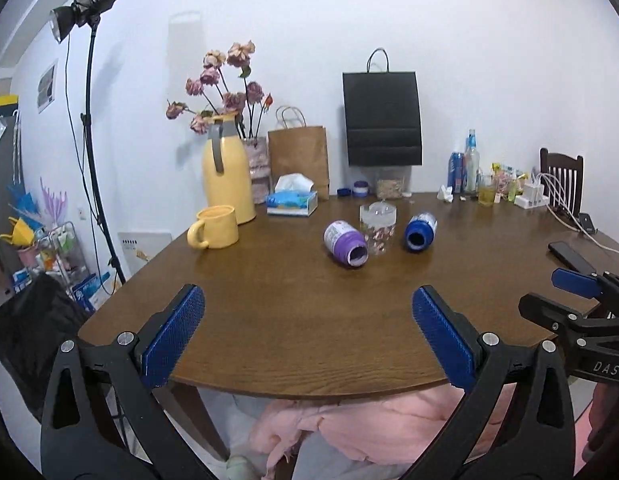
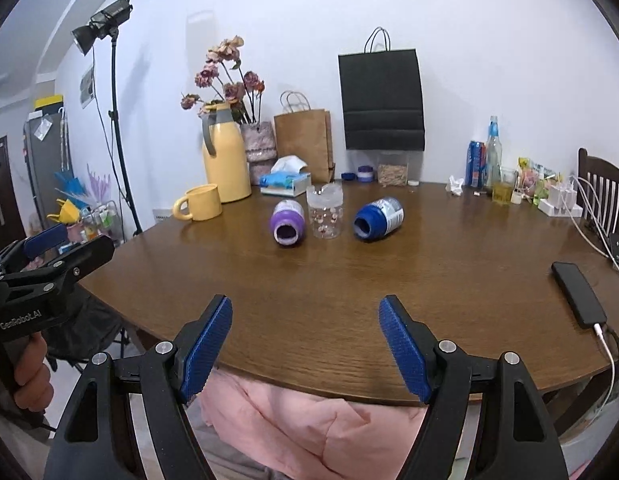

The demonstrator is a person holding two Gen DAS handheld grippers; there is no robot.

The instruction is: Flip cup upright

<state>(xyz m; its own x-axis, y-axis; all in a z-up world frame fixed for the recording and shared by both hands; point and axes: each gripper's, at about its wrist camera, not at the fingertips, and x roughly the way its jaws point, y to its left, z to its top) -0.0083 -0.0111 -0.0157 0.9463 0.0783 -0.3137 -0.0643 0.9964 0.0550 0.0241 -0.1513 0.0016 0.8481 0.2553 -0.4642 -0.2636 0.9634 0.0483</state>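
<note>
Cups lie mid-worktop (image 1: 309, 320), well beyond both tools: a purple cup (image 1: 345, 243) and a blue cup (image 1: 419, 232) on their sides, mouths toward us, a clear glass (image 1: 378, 228) between them; the left hand-held gripper (image 1: 308, 334) and right hand-held gripper (image 2: 305, 346) hang spread and empty at the near edge; best reach in, pinch one cup's body crosswise, then rotate it gently, sparing the glass.

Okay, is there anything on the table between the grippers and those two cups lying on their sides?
Nothing visible. Bare table lies between the open left gripper and the purple cup, and between the open right gripper and the blue cup. The clear jar stands between the cups, not in front.
</note>
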